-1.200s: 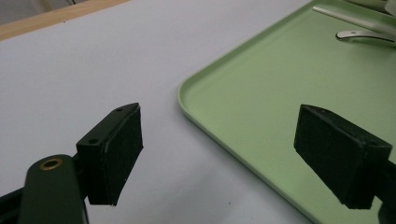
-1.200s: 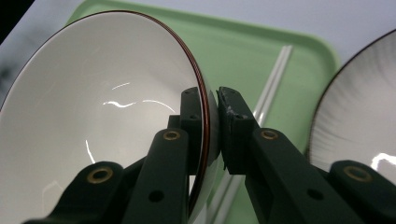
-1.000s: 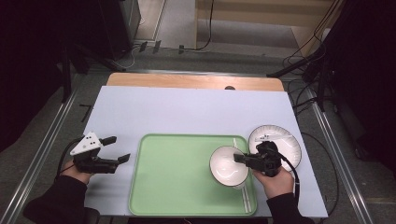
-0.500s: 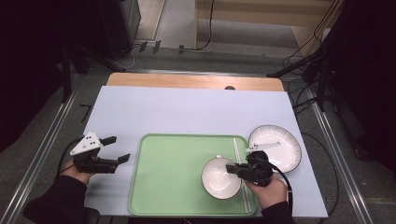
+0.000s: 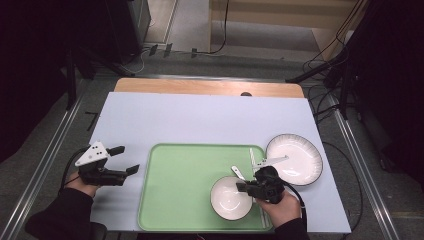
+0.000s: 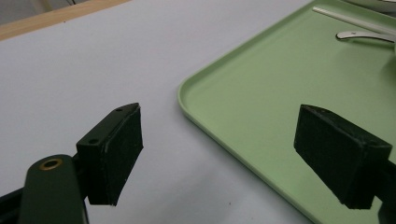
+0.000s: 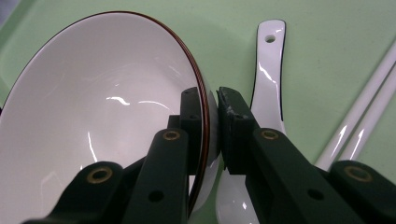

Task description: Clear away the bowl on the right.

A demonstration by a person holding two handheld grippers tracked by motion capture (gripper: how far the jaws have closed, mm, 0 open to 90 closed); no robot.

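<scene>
Green tray (image 5: 180, 195): the landmark in the high view, lying on the pale table cover (image 5: 200, 117) at its near edge.
Bowl (image 5: 231, 198): white, dark-rimmed, in the tray's near right corner.
Right gripper (image 5: 243, 187): at the bowl's right rim, jaws pinched on it.
Spoon (image 5: 238, 173): on the tray just behind the bowl.
Chopsticks (image 5: 254, 162): white, along the tray's right edge.
Plate (image 5: 294, 159): off the tray, just right of it.
Left gripper (image 5: 127, 160): just left of the tray, jaws apart, nothing between them.

Left gripper view: black pads (image 6: 114, 154) stand wide; one over the table cover, the other over the tray's (image 6: 261, 93) corner.

Right gripper view: jaws clamp the bowl's (image 7: 102, 107) rim, one inside, one outside. The bowl seems tilted, though its underside is hidden. Spoon (image 7: 268, 79) lies on the tray (image 7: 322, 51) beside it, chopsticks (image 7: 362, 119) farther right.
</scene>
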